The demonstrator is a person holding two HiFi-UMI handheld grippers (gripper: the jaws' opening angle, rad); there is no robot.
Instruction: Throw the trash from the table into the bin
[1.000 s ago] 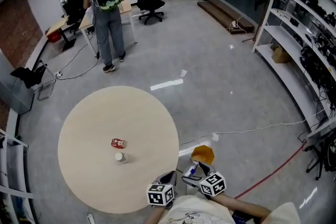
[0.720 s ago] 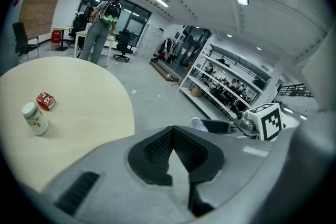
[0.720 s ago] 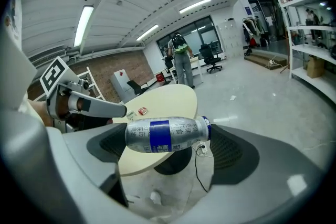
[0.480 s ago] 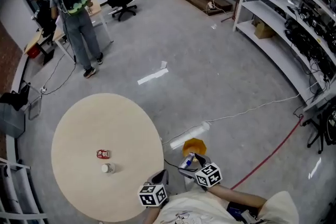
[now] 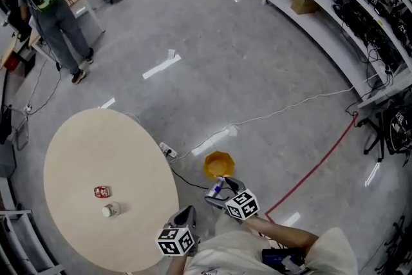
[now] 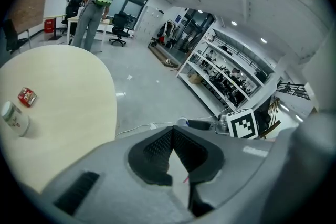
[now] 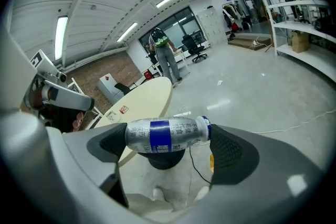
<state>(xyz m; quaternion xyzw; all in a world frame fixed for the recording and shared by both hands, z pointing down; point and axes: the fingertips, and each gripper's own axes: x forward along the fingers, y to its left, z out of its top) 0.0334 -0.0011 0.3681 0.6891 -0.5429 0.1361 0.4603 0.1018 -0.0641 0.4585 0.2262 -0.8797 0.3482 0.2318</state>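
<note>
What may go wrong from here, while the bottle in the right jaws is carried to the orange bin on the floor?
1. The right gripper holds the bottle only by its two ends, so it may pivot or slip out early.
2. The orange bin stands low on the floor and its mouth looks narrow; a release from high up may miss.
3. A black cable lies beside the bin; a foot could catch it.
</note>
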